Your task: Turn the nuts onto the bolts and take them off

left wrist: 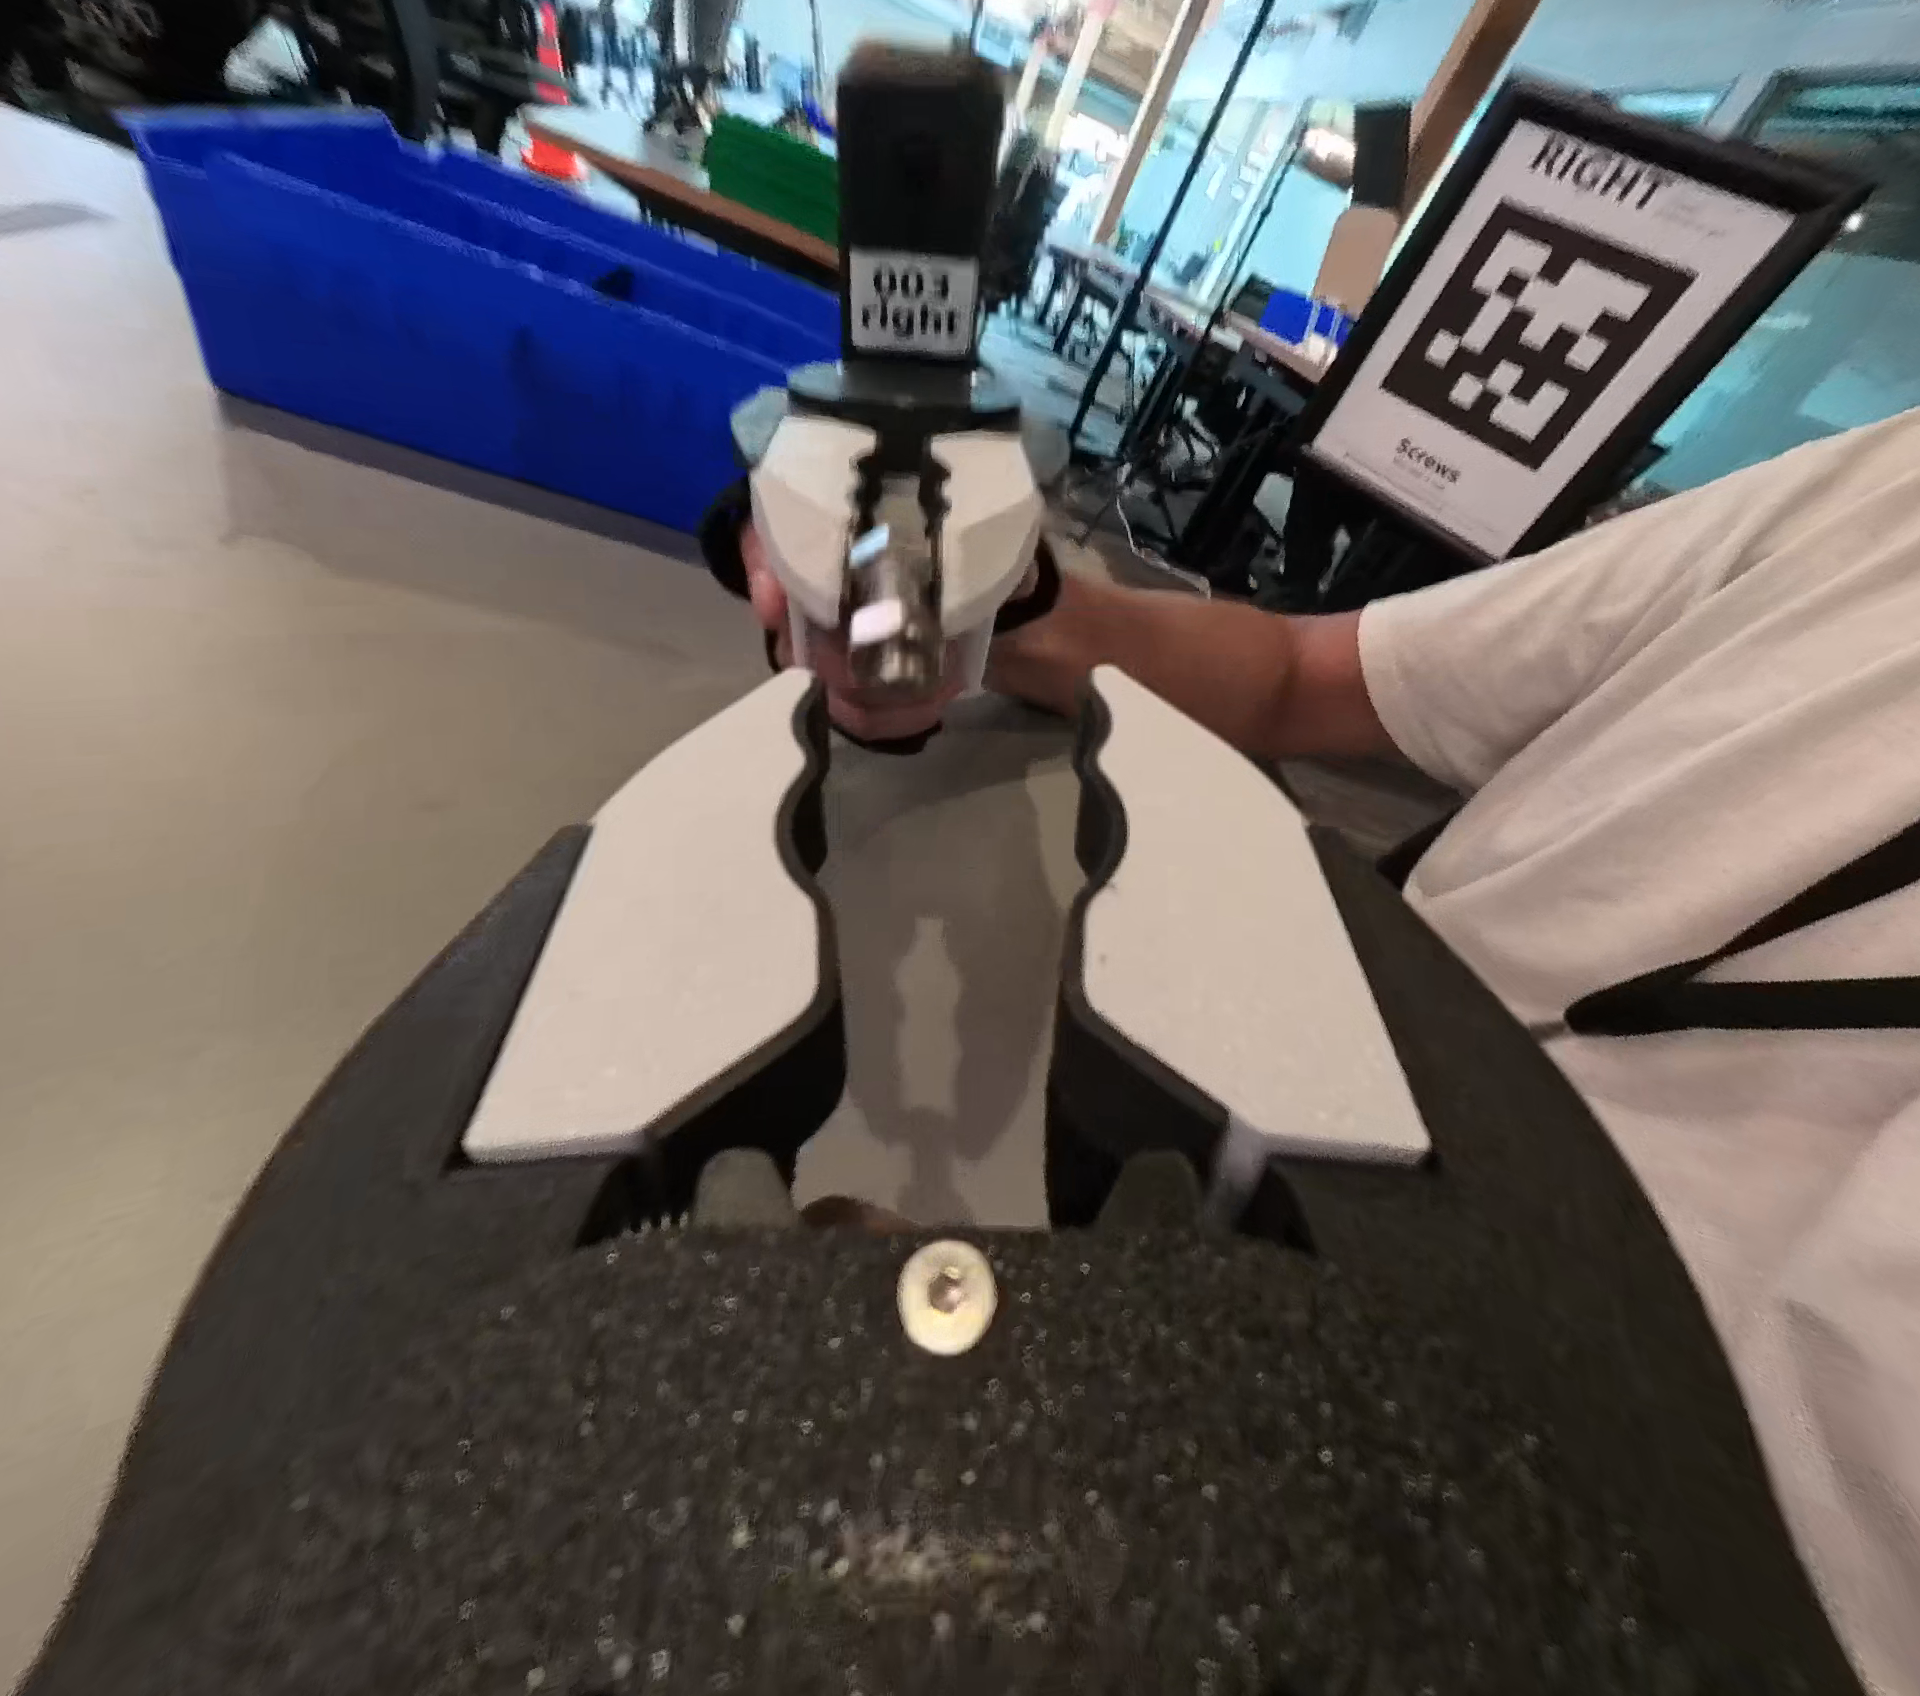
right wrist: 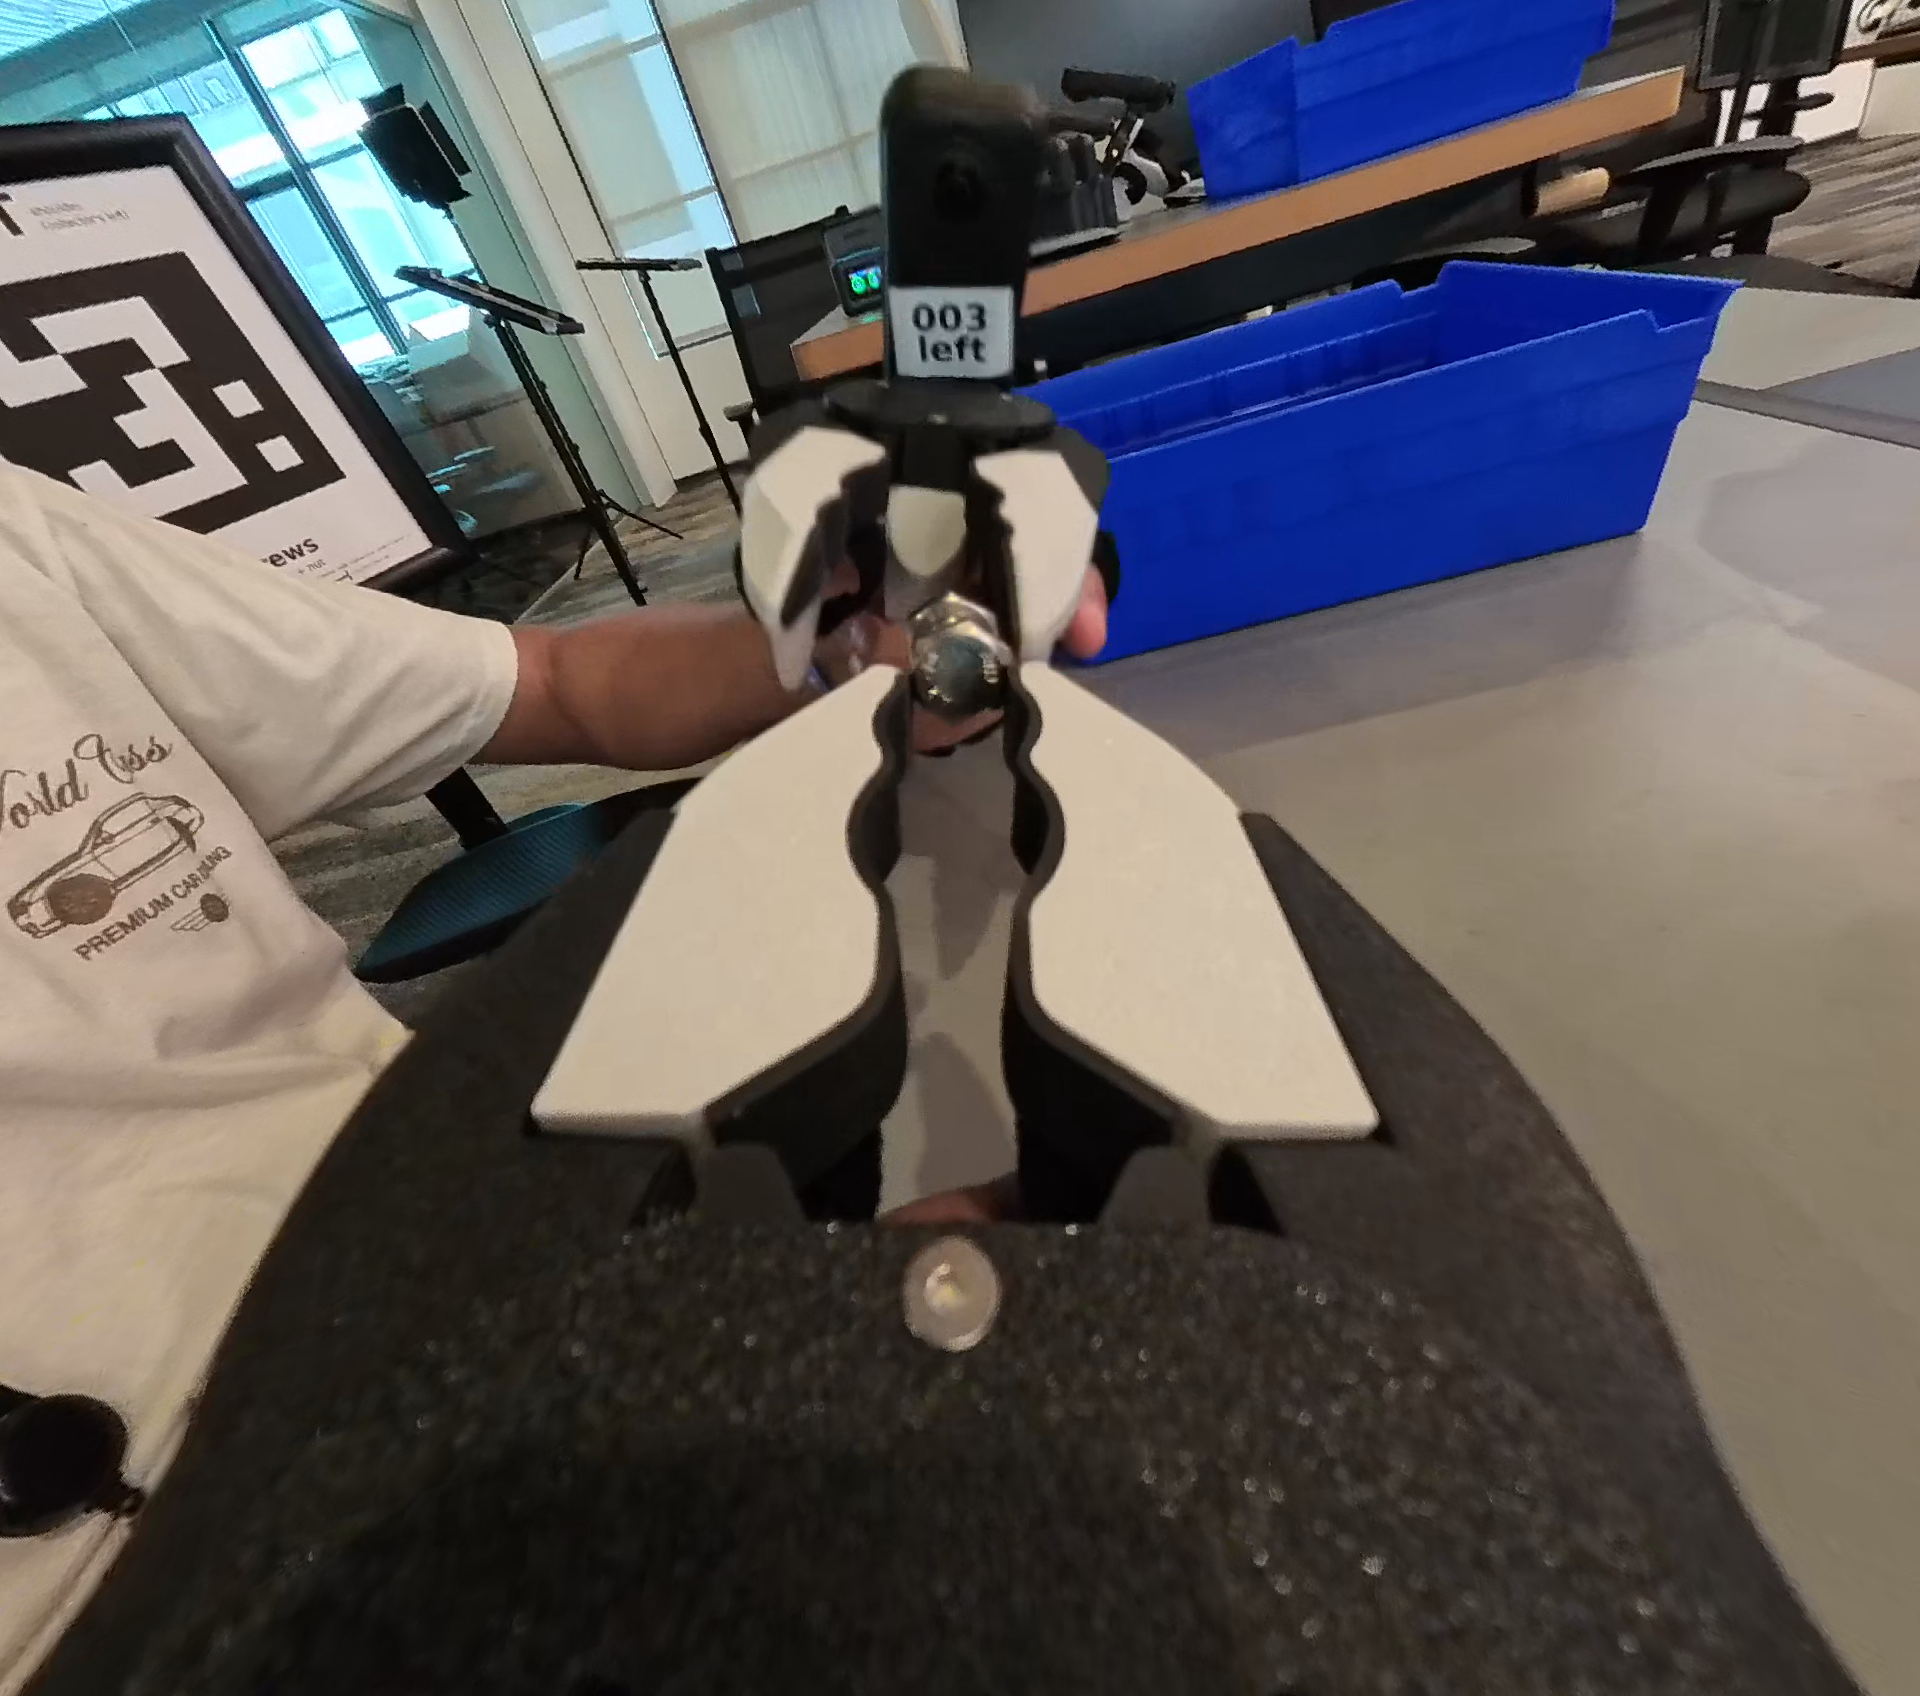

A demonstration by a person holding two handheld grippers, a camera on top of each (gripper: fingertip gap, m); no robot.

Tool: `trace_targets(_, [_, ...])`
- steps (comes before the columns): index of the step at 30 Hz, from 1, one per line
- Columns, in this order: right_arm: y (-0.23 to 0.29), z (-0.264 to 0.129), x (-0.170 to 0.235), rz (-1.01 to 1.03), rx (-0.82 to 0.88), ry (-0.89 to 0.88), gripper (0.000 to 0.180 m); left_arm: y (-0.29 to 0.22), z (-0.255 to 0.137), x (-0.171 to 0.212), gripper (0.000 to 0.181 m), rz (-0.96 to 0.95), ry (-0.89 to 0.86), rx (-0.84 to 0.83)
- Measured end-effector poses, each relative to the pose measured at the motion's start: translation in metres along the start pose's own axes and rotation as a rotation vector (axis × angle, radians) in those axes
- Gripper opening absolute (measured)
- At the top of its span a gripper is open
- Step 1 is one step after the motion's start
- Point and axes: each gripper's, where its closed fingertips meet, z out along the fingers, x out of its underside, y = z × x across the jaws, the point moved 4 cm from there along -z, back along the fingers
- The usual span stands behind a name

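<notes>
My right gripper (right wrist: 954, 690) is shut on a silver bolt with a nut (right wrist: 951, 670), held at its fingertips above the grey table (right wrist: 1558, 867). In the left wrist view the right gripper (left wrist: 894, 659) faces me, and the bolt (left wrist: 894, 628) sticks out of its tips towards me. My left gripper (left wrist: 951, 690) is open and empty, its tips just short of the bolt's end. In the right wrist view the left gripper (right wrist: 925, 649) stands with its white fingers (right wrist: 790, 566) spread on either side of the bolt.
A blue bin (left wrist: 468, 316) stands on the table behind the grippers; it also shows in the right wrist view (right wrist: 1351, 483). A framed sign with a black-and-white marker (left wrist: 1538, 327) stands beside the table. The person's arm (left wrist: 1195, 670) and white shirt (right wrist: 156, 815) are close by.
</notes>
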Motion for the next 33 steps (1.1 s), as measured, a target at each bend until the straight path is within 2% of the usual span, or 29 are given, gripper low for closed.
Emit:
trace_targets(3, [-0.001,0.004,0.004,-0.001,0.01,0.024,0.017,-0.006,-0.004,-0.009,0.044,0.045,-0.049,0.001])
trace_targets(11, [0.001,0.002,-0.004,0.039,-0.02,-0.036,0.016,0.002,0.011,0.021,0.047,0.05,0.127,-0.046])
trace_targets(17, [-0.004,0.0,-0.005,0.066,0.01,-0.056,0.016,-0.004,-0.001,-0.01,0.044,0.14,-0.036,-0.139])
trace_targets(24, [-0.004,0.003,-0.013,0.184,-0.031,-0.145,0.016,-0.004,0.019,-0.01,0.047,0.299,0.04,-0.295])
trace_targets(28, [-0.005,-0.005,-0.022,0.183,-0.028,-0.189,0.016,0.005,0.021,0.001,0.044,0.288,0.097,-0.295])
trace_targets(33, [-0.012,-0.004,-0.014,0.194,0.01,-0.16,0.016,0.0,0.007,-0.024,0.042,0.272,-0.027,-0.285])
